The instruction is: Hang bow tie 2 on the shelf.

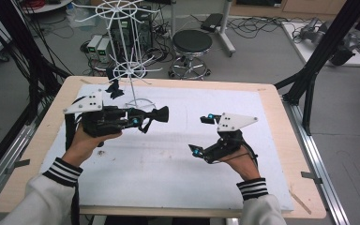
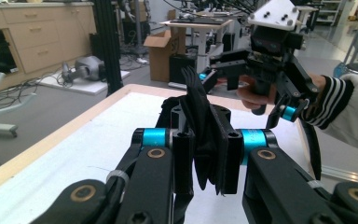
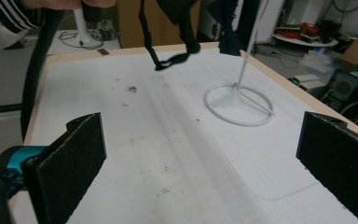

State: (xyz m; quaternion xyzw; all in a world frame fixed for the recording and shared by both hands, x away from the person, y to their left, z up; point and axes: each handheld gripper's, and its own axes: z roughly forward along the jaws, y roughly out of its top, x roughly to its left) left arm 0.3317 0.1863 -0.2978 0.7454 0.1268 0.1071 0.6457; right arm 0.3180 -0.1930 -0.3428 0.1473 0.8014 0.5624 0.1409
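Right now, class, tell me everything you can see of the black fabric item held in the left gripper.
The black fabric item is soft, dark cloth, bunched into folds and pinched between the left gripper's shut jaws. It pokes out beyond the jaw tips, held in the air above the white mat. A thin black strap loop dangles below it. Only the jaws touch it.

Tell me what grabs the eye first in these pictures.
The left gripper stands out, its jaws shut on a black piece of fabric held above the white mat. Behind it, at the far left of the table, rises a white wire rack with another dark item hanging from it. The right gripper hovers with its jaws wide apart, holding nothing.
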